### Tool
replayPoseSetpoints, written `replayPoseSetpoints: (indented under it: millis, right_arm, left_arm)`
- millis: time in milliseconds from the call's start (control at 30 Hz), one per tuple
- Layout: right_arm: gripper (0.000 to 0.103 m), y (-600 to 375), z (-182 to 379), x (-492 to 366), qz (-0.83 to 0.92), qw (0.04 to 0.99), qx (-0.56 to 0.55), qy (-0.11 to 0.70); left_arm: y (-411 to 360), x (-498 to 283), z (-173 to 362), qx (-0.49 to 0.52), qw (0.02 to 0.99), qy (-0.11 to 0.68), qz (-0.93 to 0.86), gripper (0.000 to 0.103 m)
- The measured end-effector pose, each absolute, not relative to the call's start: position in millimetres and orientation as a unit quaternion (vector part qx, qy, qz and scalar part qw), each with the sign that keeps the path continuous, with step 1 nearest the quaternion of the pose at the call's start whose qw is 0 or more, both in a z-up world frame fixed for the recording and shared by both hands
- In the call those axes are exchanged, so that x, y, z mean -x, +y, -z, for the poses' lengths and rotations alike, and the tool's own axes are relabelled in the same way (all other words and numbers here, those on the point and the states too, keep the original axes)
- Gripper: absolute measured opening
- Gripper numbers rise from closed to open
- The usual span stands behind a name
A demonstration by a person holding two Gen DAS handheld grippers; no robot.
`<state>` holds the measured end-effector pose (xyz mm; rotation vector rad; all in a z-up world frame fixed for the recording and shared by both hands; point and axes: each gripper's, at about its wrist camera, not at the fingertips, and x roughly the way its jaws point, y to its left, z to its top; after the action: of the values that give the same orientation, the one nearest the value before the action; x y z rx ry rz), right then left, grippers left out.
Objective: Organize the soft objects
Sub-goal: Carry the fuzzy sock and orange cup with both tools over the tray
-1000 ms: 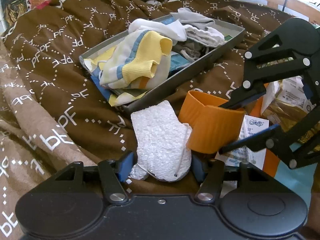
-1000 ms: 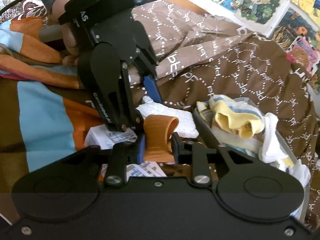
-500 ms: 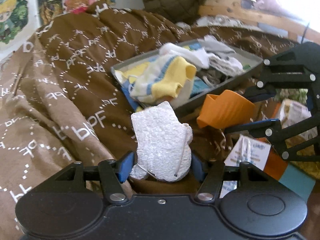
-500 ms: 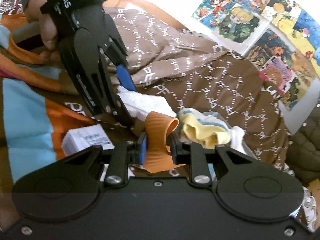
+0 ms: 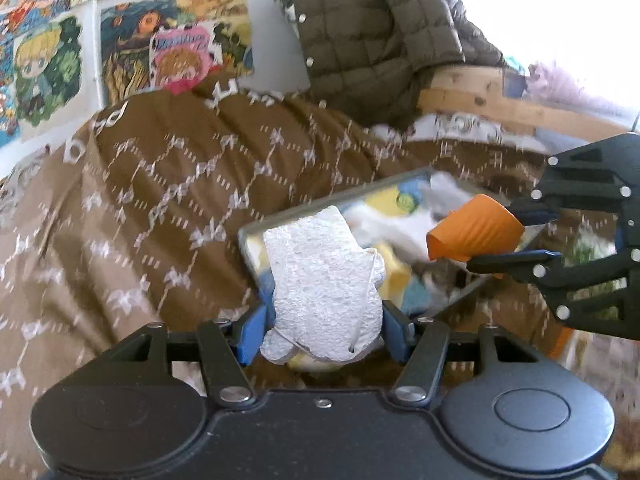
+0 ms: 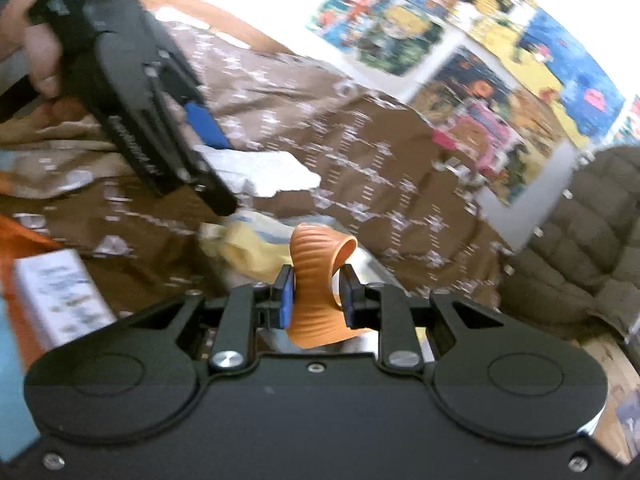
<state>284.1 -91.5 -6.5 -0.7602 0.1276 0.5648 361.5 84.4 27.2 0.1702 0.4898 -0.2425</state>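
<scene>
My left gripper (image 5: 324, 332) is shut on a white fluffy sock (image 5: 324, 280), held up above the bed. The right gripper (image 6: 316, 296) is shut on an orange ribbed cuff (image 6: 316, 276); in the left wrist view that cuff (image 5: 474, 234) hangs over the grey tray (image 5: 256, 236), pinched by the right gripper (image 5: 516, 236). The tray holds yellow, white and blue soft clothes (image 5: 394, 276), blurred by motion. In the right wrist view the left gripper (image 6: 216, 176) shows at upper left with the white sock (image 6: 260, 172) sticking out of it, and a yellow garment (image 6: 248, 244) lies below.
A brown patterned blanket (image 5: 160, 200) covers the bed. An olive quilted jacket (image 5: 372, 32) hangs at the back by a wooden bed frame (image 5: 480, 100). Cartoon posters (image 5: 48, 64) cover the wall. A white box (image 6: 60, 296) lies at lower left in the right wrist view.
Both grippers have lifted up from the bed with the white sock and the orange cuff still held. The orange cuff now hangs over the tray. Both views tilt upward toward the wall.
</scene>
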Motion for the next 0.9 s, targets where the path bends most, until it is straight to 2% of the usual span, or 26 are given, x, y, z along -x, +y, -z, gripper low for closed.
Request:
replayPoseSetpoints:
  millis: [333, 733, 900]
  right_arm:
    - [0.017, -126, -18, -379, -0.182, 0.933, 0.287, 0.122]
    - [0.018, -144, -1, -432, -0.159, 0.938, 0.254, 0.176]
    - [0.023, -157, 9, -456, -0.16, 0.938, 0.233, 0.201]
  left_arm:
    - [31, -425, -27, -0.071, 0.961, 0.222, 0.149, 0.062]
    - [-4, -472, -5, -0.072, 0.955, 0.242, 0.155, 0.062]
    - [-4, -477, 0, -0.066, 0.952, 0.259, 0.15, 0.063]
